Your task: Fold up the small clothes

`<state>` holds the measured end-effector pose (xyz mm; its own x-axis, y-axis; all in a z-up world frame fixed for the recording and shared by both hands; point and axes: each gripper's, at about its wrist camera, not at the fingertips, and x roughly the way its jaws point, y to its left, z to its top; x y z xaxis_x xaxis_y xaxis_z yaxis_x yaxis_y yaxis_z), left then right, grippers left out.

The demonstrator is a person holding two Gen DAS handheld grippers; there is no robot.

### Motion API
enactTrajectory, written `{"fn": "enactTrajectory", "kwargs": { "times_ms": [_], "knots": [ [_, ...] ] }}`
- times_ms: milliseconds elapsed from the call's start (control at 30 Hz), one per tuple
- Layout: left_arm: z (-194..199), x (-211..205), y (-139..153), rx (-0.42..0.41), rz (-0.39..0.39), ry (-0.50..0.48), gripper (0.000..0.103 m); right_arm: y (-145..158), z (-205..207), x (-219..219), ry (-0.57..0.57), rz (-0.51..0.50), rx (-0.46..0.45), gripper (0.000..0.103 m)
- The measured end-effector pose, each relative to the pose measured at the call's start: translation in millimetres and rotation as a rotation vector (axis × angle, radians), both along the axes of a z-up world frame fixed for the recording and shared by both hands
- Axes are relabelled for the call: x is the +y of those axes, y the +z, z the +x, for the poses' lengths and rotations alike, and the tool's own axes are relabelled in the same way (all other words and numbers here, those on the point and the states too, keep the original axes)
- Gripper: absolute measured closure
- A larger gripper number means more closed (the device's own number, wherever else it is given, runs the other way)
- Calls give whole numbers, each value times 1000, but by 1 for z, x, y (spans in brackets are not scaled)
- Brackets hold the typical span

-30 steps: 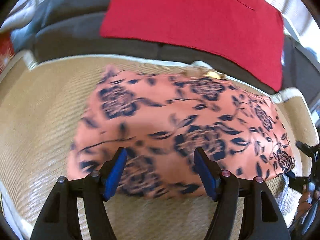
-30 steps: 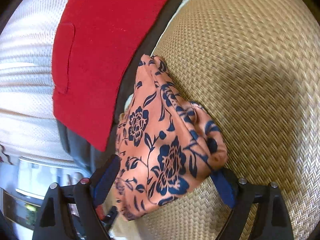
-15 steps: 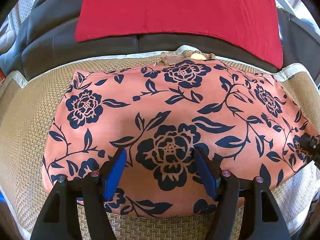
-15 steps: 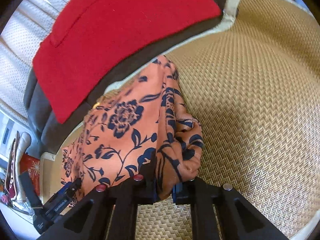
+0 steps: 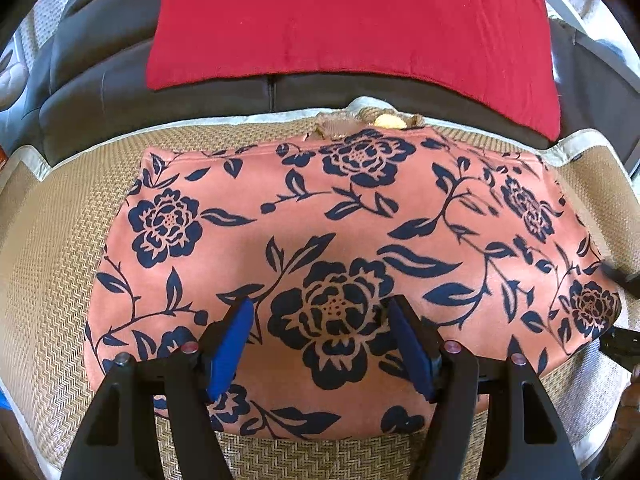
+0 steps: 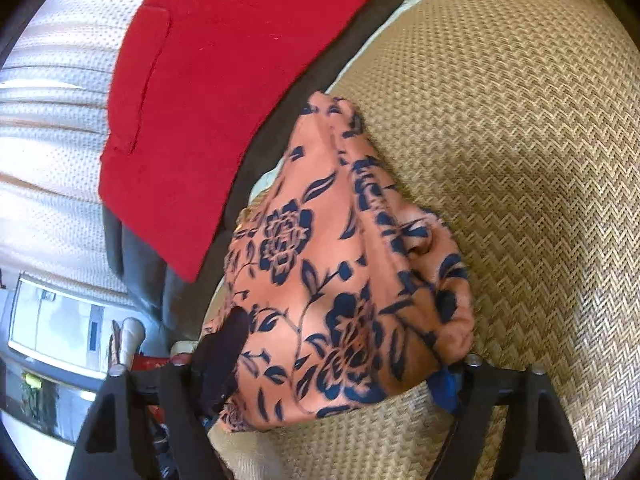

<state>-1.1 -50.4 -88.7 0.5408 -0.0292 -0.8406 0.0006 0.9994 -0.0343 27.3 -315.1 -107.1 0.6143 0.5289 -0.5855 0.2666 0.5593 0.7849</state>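
Observation:
A salmon-pink garment with navy flowers lies spread flat on a woven tan mat. My left gripper is open and hovers over the garment's near edge, holding nothing. In the right wrist view the same garment shows bunched at its side edge. My right gripper is open, with its jaws wide on either side of the bunched edge. The right gripper's black tip also shows at the far right of the left wrist view.
A red cloth lies on the dark grey sofa back behind the mat. A small tan and yellow object sits at the garment's far edge. The mat extends to the right of the garment.
The right gripper shut on the garment's bunched edge half a second ago and has now opened, letting it go. The garment now lies spread out flat. The left gripper stayed open.

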Motion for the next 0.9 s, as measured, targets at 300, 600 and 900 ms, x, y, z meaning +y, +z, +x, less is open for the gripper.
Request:
{"fn": "enactTrajectory", "kwargs": {
  "times_ms": [300,600,900],
  "knots": [
    [7,-19,4,-29,19,-39,32,35,5,34,112,-453,10,86],
    [17,-26,-11,-15,89,-65,18,37,36,-18,135,-156,-32,24],
    [20,-28,-14,-7,111,-82,14,29,142,9,333,-347,54,90]
  ]
}}
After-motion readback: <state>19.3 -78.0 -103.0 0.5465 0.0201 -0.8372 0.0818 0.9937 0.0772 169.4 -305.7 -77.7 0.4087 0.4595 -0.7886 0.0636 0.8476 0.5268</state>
